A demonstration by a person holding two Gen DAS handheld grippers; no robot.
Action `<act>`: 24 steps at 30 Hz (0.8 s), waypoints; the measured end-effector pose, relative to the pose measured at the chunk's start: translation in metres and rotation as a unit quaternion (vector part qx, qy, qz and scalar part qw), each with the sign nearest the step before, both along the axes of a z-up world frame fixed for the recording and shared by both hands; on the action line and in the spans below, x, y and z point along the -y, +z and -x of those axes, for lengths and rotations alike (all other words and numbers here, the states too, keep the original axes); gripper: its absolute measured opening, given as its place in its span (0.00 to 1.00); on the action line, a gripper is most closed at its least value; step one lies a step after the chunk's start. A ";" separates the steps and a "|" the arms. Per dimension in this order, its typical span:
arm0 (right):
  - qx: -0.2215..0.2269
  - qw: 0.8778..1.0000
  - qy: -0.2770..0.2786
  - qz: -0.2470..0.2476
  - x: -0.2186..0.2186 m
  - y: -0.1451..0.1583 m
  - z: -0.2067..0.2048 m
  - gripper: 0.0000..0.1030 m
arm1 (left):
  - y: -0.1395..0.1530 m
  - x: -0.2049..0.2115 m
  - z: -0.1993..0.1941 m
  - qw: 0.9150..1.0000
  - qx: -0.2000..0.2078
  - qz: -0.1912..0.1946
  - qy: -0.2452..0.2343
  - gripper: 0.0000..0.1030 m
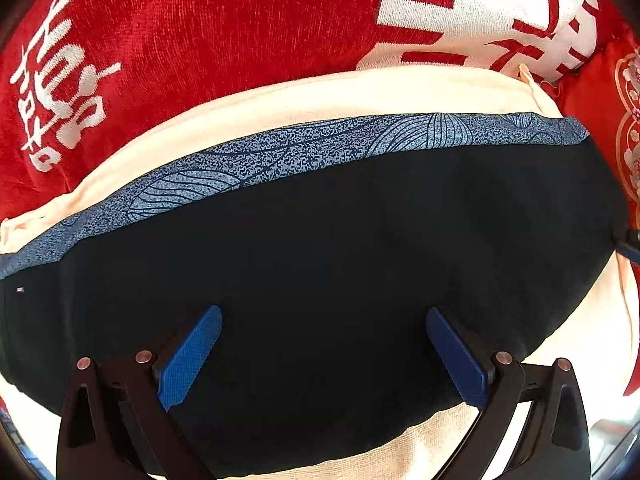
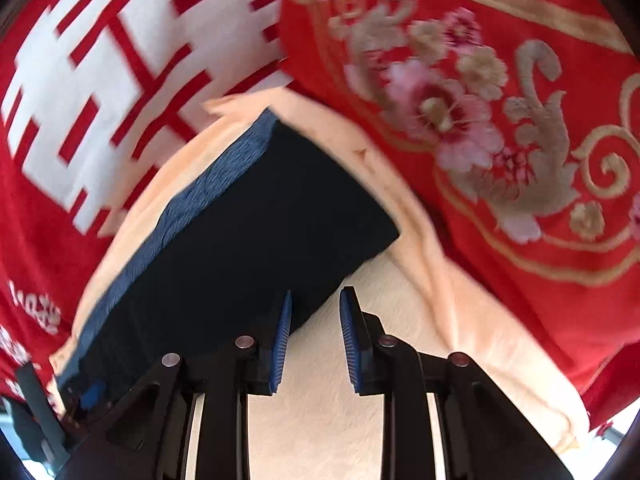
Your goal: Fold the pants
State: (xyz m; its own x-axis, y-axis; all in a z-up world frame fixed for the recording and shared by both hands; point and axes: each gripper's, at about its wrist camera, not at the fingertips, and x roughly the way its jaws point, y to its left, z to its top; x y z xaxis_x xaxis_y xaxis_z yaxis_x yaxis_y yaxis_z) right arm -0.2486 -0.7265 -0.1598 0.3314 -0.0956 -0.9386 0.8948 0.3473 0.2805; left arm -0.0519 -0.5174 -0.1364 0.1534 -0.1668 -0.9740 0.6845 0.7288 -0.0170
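Note:
The pants [image 1: 328, 264] are dark navy with a blue patterned waistband [image 1: 304, 148] along the far edge. They lie folded flat on a cream towel [image 1: 320, 96]. My left gripper [image 1: 324, 316] is open wide, its blue pads above the dark cloth, holding nothing. In the right wrist view the pants [image 2: 248, 232] lie as a folded rectangle ahead and to the left. My right gripper [image 2: 316, 300] has its jaws a narrow gap apart, empty, at the near right corner of the pants over the cream towel [image 2: 328, 420].
Red blankets with white characters [image 1: 168, 40] and a red floral quilt [image 2: 480, 120] surround the cream towel on the far side and right. The other gripper's tip [image 2: 92, 394] shows at the pants' left end.

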 end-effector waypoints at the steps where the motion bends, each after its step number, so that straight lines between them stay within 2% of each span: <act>1: 0.016 1.000 -0.012 -0.010 0.006 -0.003 0.003 0.27 | 0.000 0.000 0.001 1.000 0.002 -0.001 0.001 1.00; 3: 0.040 0.998 -0.039 -0.032 0.017 -0.008 0.009 0.23 | 0.000 0.002 0.002 1.000 0.004 -0.002 0.001 1.00; 4: 0.051 0.997 -0.049 -0.037 0.021 -0.008 0.011 0.11 | 0.001 0.003 0.003 1.000 0.006 -0.004 0.002 1.00; 5: 0.057 0.997 -0.048 -0.032 0.021 -0.003 0.013 0.11 | 0.003 0.003 0.004 1.000 0.009 -0.004 0.003 1.00; 7: 0.058 0.998 -0.009 0.009 0.016 0.015 0.004 0.10 | 0.008 0.000 0.009 1.000 0.019 -0.009 0.000 1.00; 9: 0.038 0.998 0.028 0.036 0.011 0.020 -0.003 0.11 | 0.007 0.000 0.010 1.000 0.021 -0.010 0.001 1.00; 11: 0.011 0.999 0.028 0.011 0.016 0.002 -0.002 0.11 | 0.004 0.001 0.008 1.000 0.010 -0.008 0.013 1.00; 12: 0.005 1.000 0.020 -0.015 0.019 -0.011 0.002 0.15 | 0.003 0.000 0.007 1.000 0.006 -0.008 0.015 1.00; 13: 0.021 0.999 0.006 -0.023 0.021 -0.013 0.009 0.23 | 0.004 0.000 0.008 1.000 0.006 -0.008 0.014 1.00; 15: 0.008 1.000 0.001 -0.010 0.019 -0.006 0.011 0.39 | 0.004 0.000 0.009 1.000 0.010 -0.010 0.009 1.00; 17: 0.013 1.000 0.015 -0.006 0.009 0.004 0.013 0.41 | 0.005 0.001 0.010 1.000 0.012 -0.009 0.009 1.00; 24: 0.064 0.994 0.053 -0.077 -0.038 0.001 0.013 0.43 | 0.005 0.005 0.010 1.000 0.011 -0.010 0.017 1.00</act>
